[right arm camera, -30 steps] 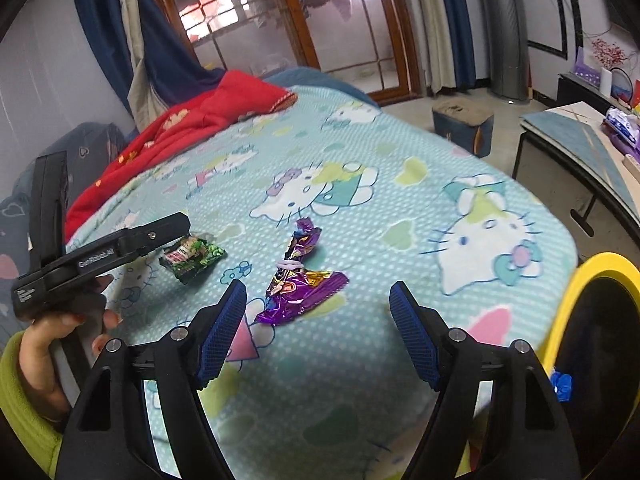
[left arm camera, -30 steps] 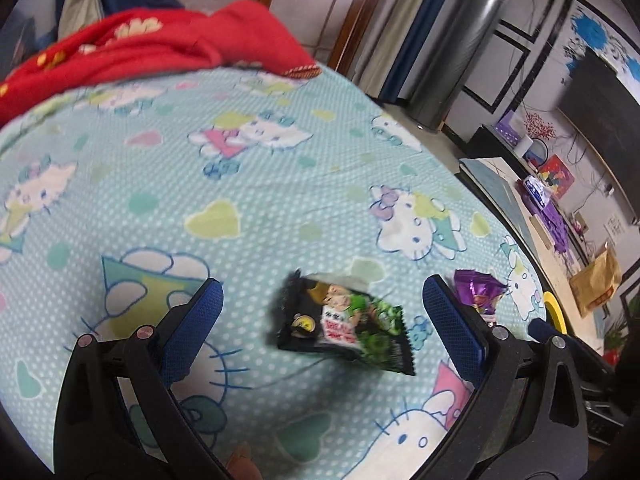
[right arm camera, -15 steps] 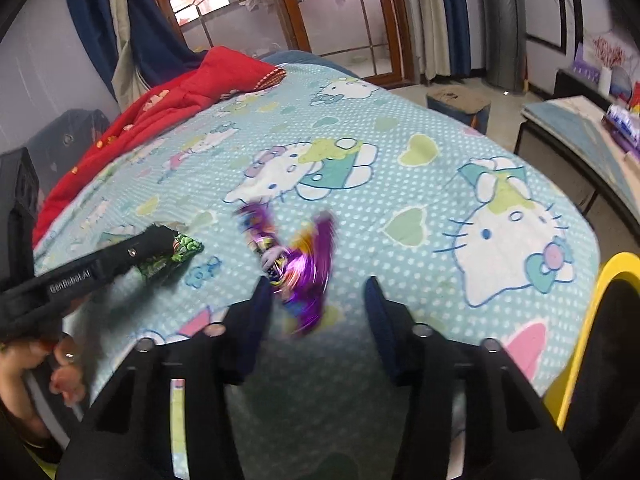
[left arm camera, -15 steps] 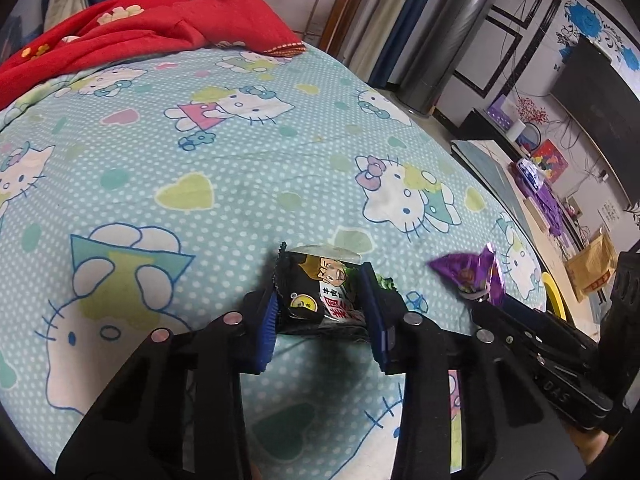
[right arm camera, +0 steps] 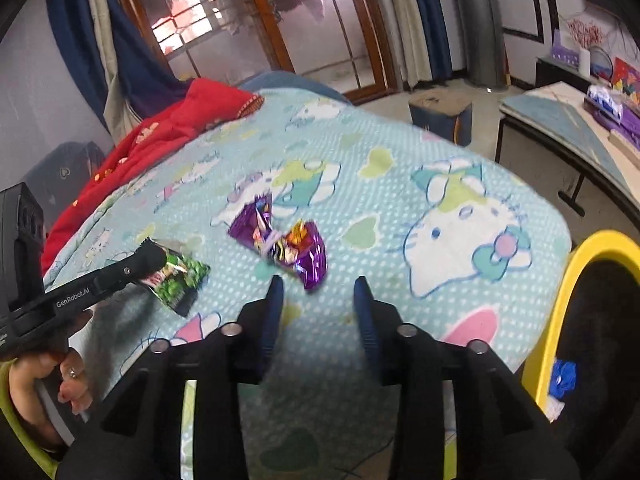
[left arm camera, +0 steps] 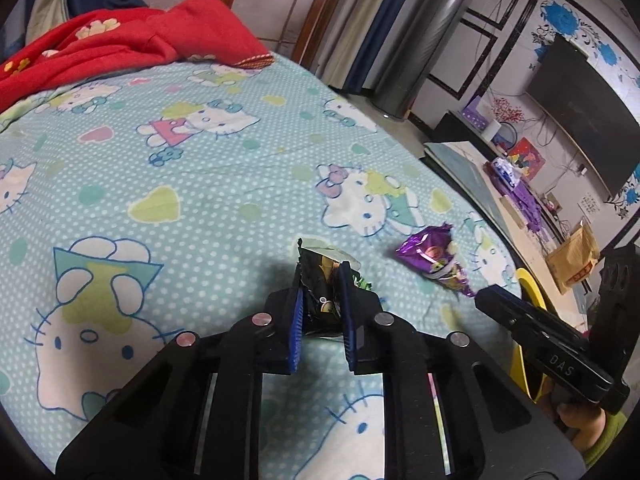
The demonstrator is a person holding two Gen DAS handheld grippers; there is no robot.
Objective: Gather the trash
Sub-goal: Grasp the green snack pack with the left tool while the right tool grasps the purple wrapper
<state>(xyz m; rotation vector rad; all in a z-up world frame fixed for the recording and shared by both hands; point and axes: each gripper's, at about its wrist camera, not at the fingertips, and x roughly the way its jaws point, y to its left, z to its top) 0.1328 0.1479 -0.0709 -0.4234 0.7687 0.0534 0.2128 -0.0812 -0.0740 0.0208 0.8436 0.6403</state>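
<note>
- The bed (left arm camera: 208,184) is covered by a pale blue dotted sheet printed with cartoon cats and hearts; a red blanket (left arm camera: 120,44) is bunched at its far end.
- A yellow-rimmed bin (right arm camera: 560,304) with a dark inside is seen at the bed's near right edge in the right wrist view.
- The left gripper (left arm camera: 320,300) is pointed down toward the sheet and is gripped by a hand (right arm camera: 44,380) in a green sleeve, seen in the right wrist view. Its jaws have just been closing and are clenched on the black-and-green snack wrapper.
- The right gripper (right arm camera: 318,300) is tilted down over the sheet. Its jaws are set partly apart with nothing between them, the purple wrapper lying just beyond their tips.
- The black-and-green snack wrapper (left arm camera: 320,276) is crumpled between the blue pads of the left gripper, its torn top edge sticking up; its green printed end is seen touching the sheet in the right wrist view.
- The purple wrapper (right arm camera: 288,244) is a shiny, twisted foil piece with orange print, somewhat blurred, lying on the sheet beside the snack wrapper.
</note>
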